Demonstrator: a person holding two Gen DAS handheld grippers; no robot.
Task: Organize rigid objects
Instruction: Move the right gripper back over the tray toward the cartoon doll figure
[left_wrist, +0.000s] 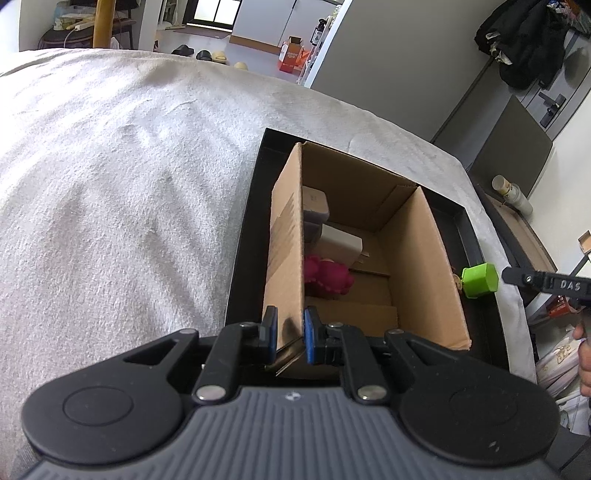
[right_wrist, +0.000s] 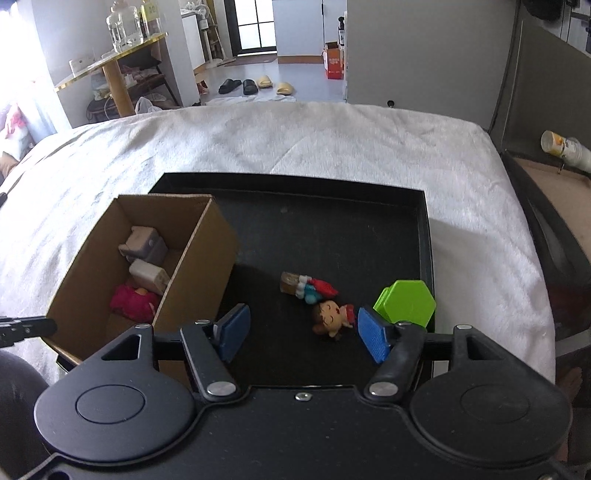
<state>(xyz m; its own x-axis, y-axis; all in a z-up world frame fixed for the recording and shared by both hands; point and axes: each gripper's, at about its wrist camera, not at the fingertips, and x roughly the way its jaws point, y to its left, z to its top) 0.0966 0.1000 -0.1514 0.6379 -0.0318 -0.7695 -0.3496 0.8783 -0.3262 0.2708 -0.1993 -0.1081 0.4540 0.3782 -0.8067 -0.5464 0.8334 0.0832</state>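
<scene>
While a white fleecy blanket (right_wrist: 332, 140) covers the surface, the left gripper (left_wrist: 290, 338) clamps the cardboard box (left_wrist: 286, 236) wall; the right gripper (right_wrist: 301, 334), reading "DAS", gapes above the doll (right_wrist: 332, 317) in the black tray (right_wrist: 426, 236).

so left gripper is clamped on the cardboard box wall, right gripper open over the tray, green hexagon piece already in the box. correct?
Not quite: the green hexagon piece is not in the cardboard box; the right wrist view shows it on the black tray, by its right rim. The left gripper does clamp the box wall, and the right gripper is open.

Matt cardboard box (right_wrist: 192, 258), fuzzy cloth (right_wrist: 332, 136)
</scene>
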